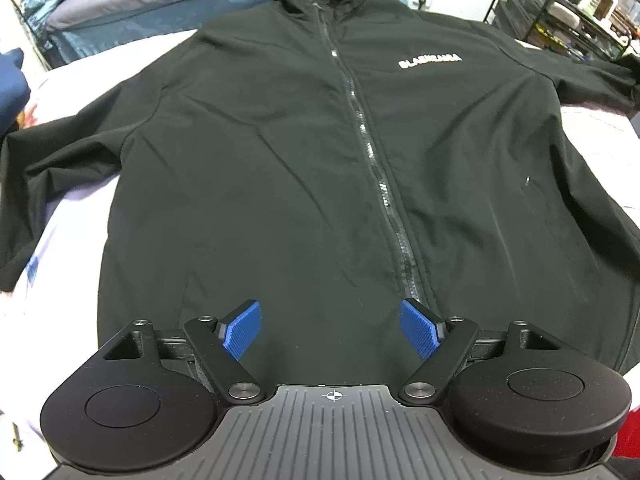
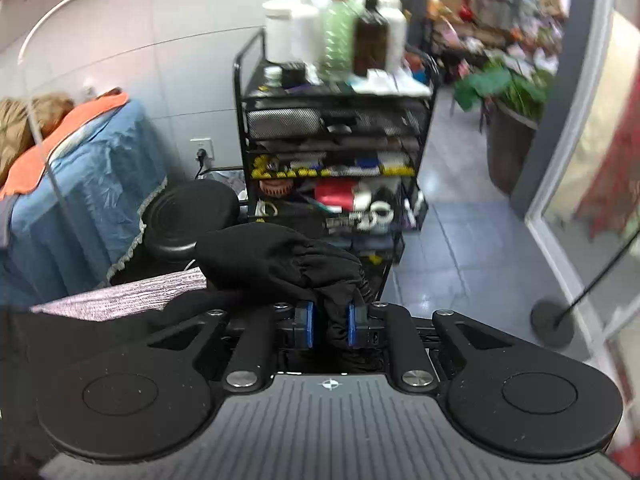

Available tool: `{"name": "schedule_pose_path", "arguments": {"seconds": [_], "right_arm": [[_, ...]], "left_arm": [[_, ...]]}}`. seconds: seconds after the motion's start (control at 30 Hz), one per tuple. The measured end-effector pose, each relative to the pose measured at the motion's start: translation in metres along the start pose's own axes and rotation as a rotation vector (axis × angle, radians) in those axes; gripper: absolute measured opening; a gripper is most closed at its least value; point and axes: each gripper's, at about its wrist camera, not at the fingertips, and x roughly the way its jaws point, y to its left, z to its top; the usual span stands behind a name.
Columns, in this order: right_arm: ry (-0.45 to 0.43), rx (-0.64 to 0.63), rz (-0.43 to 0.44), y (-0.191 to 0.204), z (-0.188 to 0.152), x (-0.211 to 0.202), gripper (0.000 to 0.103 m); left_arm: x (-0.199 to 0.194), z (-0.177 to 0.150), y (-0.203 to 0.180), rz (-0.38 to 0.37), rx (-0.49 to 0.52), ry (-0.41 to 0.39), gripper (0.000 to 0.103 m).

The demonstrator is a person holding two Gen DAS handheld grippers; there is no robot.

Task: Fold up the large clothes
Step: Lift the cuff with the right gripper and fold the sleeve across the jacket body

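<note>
A black zip-up jacket (image 1: 312,168) with white chest lettering lies face up and spread flat on a pale bed cover (image 1: 60,216), collar at the far end. My left gripper (image 1: 331,330) hovers open over the jacket's bottom hem, blue pads apart with nothing between them. In the right wrist view my right gripper (image 2: 331,324) is shut on the gathered elastic cuff of the jacket's sleeve (image 2: 280,260), which bunches up in front of the pads. The sleeve trails off to the left over the bed's striped cover (image 2: 120,294).
A black wire cart (image 2: 332,168) loaded with bottles and clutter stands just beyond the bed's edge, beside a black round stool (image 2: 192,216). A blue-draped table (image 2: 76,200) is to the left. Tiled floor and a potted plant (image 2: 512,120) lie to the right. Bedding (image 1: 120,4) is piled beyond the collar.
</note>
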Motion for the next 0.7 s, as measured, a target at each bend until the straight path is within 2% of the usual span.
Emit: {"name": "schedule_pose_path", "arguments": {"seconds": [0.13,0.33,0.57,0.7], "right_arm": [[0.009,0.06,0.021,-0.005,-0.007,-0.005,0.019],[0.016,0.143,0.131,0.001,-0.004,-0.031,0.02],[0.039,0.146,0.302,0.049,-0.002,-0.081,0.02],[0.068,0.127,0.405,0.092,-0.004,-0.109,0.018]], "left_arm": [[0.006,0.002,0.0,-0.003,-0.015,0.003,0.103],[0.009,0.002,0.0,-0.036,-0.026,0.0,0.103],[0.01,-0.001,0.012,-0.056,-0.035,-0.013,0.103],[0.008,-0.003,0.029,-0.054,-0.037,-0.032,0.103]]}}
